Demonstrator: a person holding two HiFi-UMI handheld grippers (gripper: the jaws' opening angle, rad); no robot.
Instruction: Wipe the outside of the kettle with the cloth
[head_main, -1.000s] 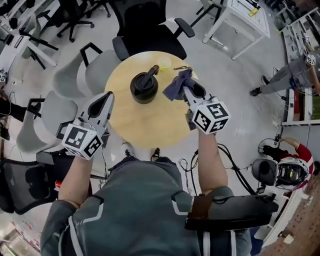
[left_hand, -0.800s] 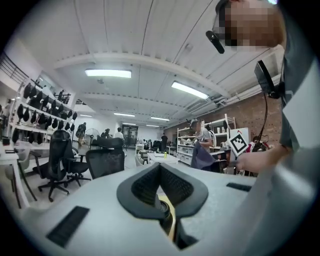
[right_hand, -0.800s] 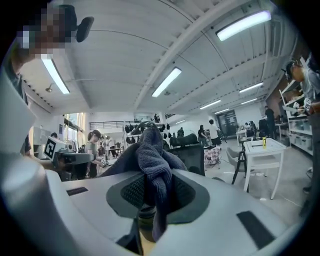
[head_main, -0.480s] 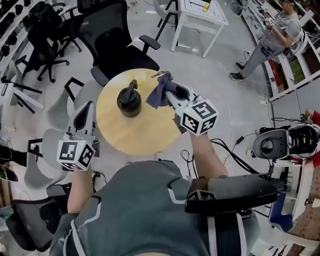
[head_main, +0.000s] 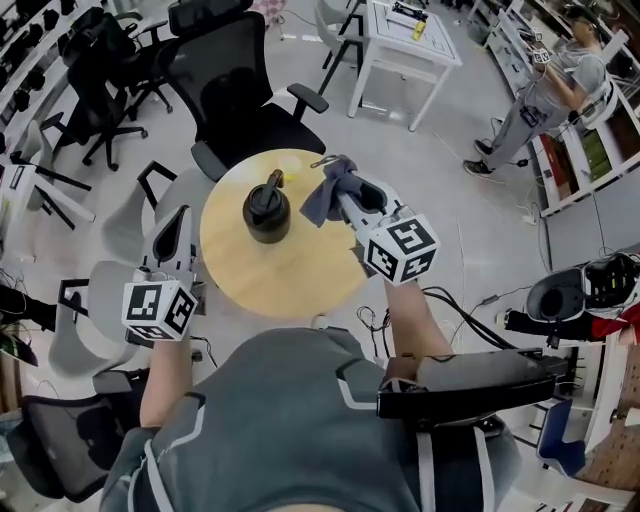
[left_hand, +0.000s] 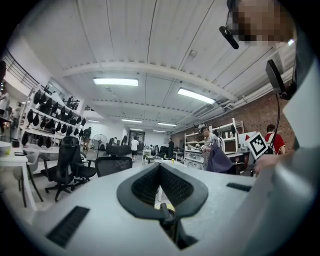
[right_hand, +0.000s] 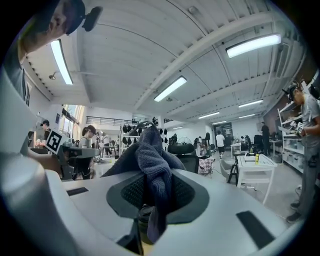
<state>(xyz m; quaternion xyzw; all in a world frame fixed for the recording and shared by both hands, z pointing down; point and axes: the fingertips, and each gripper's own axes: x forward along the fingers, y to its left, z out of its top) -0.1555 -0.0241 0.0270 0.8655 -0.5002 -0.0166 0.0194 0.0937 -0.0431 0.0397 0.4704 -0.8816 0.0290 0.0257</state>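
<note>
Below both tongs, the round wooden surface (head_main: 290, 275) carries the black kettle (head_main: 267, 212), which stands upright. A small yellow item (head_main: 289, 179) that I cannot make out lies just behind the kettle. Ahead of the tongs, past the far rim, stands a black office chair (head_main: 240, 95). Further on, ahead of the right tongs (head_main: 347, 200), is a white side surface (head_main: 405, 45). Far off to their right a person (head_main: 545, 95) stands by shelving. Grey chairs (head_main: 125, 215) sit under the left tongs (head_main: 176, 218), and cables (head_main: 470, 310) trail over the pale floor behind the right tongs.

The right tongs are clamped on the blue-grey cloth (head_main: 322, 195), which bunches over their tips. They are held just to the right of the kettle, and I cannot tell whether the cloth touches it. The left tongs are closed on nothing. They are held off the left rim of the surface, well apart from the kettle, which is ahead of them and to their right.

A second ago the left tongs reached in over the left part of the surface, nearer the kettle. Now they have drawn back off the rim. The surface looks smaller and lower beneath me than it did, and more of the room shows around it. The cloth is still in the right tongs' grip, much as close to the kettle as before.
</note>
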